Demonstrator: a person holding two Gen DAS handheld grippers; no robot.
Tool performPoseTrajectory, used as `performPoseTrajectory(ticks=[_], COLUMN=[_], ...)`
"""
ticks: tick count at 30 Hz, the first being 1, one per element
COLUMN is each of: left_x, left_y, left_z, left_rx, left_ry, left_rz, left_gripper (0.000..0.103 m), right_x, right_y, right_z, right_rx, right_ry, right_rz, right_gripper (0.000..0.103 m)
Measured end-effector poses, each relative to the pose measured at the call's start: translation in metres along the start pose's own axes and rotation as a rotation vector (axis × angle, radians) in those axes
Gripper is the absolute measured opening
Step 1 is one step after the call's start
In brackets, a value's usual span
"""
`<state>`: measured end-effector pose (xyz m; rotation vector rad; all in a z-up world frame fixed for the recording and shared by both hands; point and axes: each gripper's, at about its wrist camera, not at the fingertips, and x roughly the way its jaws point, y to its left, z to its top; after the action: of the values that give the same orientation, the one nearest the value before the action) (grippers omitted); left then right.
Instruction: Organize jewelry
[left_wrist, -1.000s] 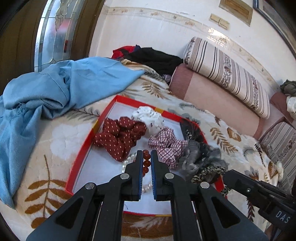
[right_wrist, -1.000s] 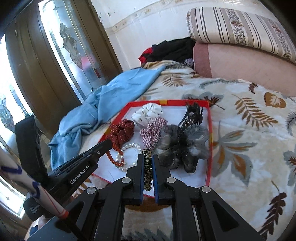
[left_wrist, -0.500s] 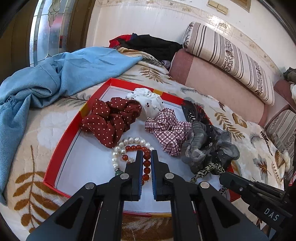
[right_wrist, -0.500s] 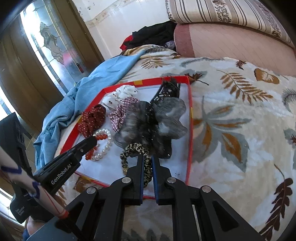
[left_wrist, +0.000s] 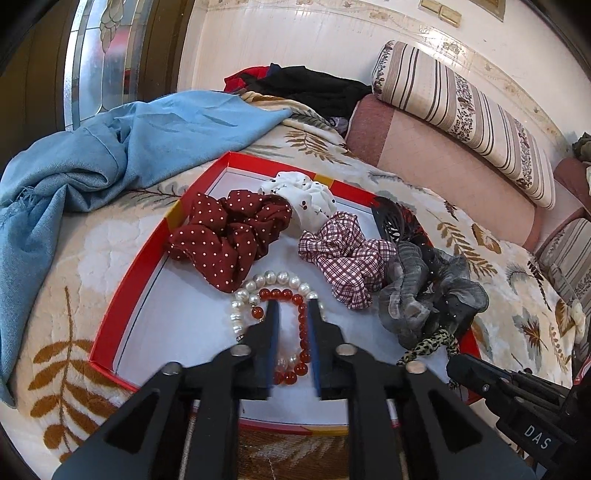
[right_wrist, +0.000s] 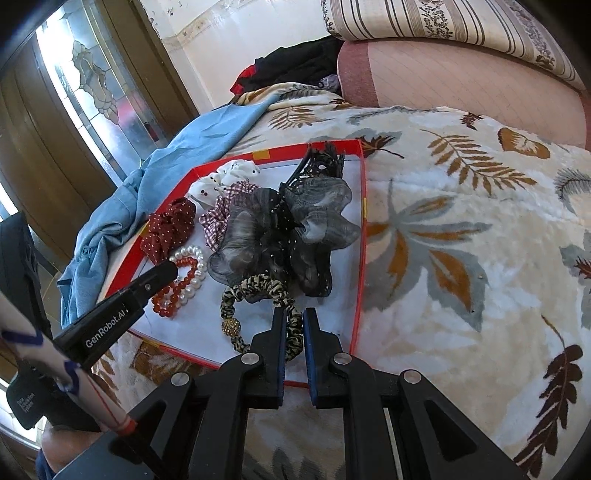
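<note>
Already most pieces lie inside the red tray (left_wrist: 122, 314) on the bed (right_wrist: 461, 221): scrunchies toward its far edge, a pearl bracelet (left_wrist: 255, 286) and a red bead bracelet (left_wrist: 303, 332) overlapping near the front edge. Sorting seems hardly begun; nothing is separated yet. The left gripper (left_wrist: 291, 314) has just been parting its jaws a little, and they straddle the red beads without pressing. The right gripper (right_wrist: 294, 321) is clenched on the leopard hair tie (right_wrist: 258, 288), near the tray's front right corner.
</note>
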<state>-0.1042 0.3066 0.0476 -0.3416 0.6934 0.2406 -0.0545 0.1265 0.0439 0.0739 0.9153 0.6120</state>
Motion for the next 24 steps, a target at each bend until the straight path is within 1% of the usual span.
performPoseTrajectory(ticks=[1,6,8,10,12,14,16,19,21,22,23,24], left_x=[-0.001,-0.005,-0.006,-0.008,-0.01,-0.012,-0.015,-0.022,-0.032,-0.038,-0.047,-0.055], left_y=[0.0,-0.003,-0.004,-0.005,-0.005,-0.007,-0.008,-0.011,-0.013,-0.014,-0.015,-0.015], left_z=[0.0,0.0,0.0,0.0,0.0,0.0,0.001,0.005,0.009,0.011,0.014,0.016], left_rx=[0.001,0.015,0.018,0.02,0.022,0.027,0.03,0.031,0.032,0.032,0.029,0.026], left_ry=[-0.003,-0.015,-0.021,-0.025,-0.028,-0.033,-0.038,-0.051,-0.067,-0.079,-0.09,-0.101], left_rz=[0.002,0.016,0.022,0.027,0.031,0.034,0.037,0.039,0.041,0.041,0.04,0.038], left_gripper=[0.023,0.025,0.028,0.029,0.03,0.033,0.035,0.043,0.051,0.059,0.071,0.074], right_x=[0.0,-0.004,-0.006,-0.008,-0.01,-0.014,-0.018,-0.028,-0.038,-0.047,-0.056,-0.063], right_y=[0.0,0.0,0.001,0.001,0.002,0.003,0.004,0.005,0.006,0.008,0.011,0.014], right_z=[0.0,-0.002,-0.003,-0.003,-0.002,-0.002,-0.002,0.0,0.002,0.004,0.005,0.005], right_rx=[0.0,-0.007,-0.008,-0.009,-0.012,-0.015,-0.017,-0.012,-0.015,-0.026,-0.045,-0.063], right_ry=[0.001,0.0,-0.001,-0.006,-0.01,-0.017,-0.026,-0.037,-0.058,-0.074,-0.095,-0.113], right_rz=[-0.001,-0.011,-0.01,-0.01,-0.012,-0.016,-0.017,-0.016,-0.024,-0.039,-0.061,-0.083], right_gripper=[0.011,0.015,0.02,0.021,0.025,0.033,0.033,0.033,0.036,0.044,0.054,0.06])
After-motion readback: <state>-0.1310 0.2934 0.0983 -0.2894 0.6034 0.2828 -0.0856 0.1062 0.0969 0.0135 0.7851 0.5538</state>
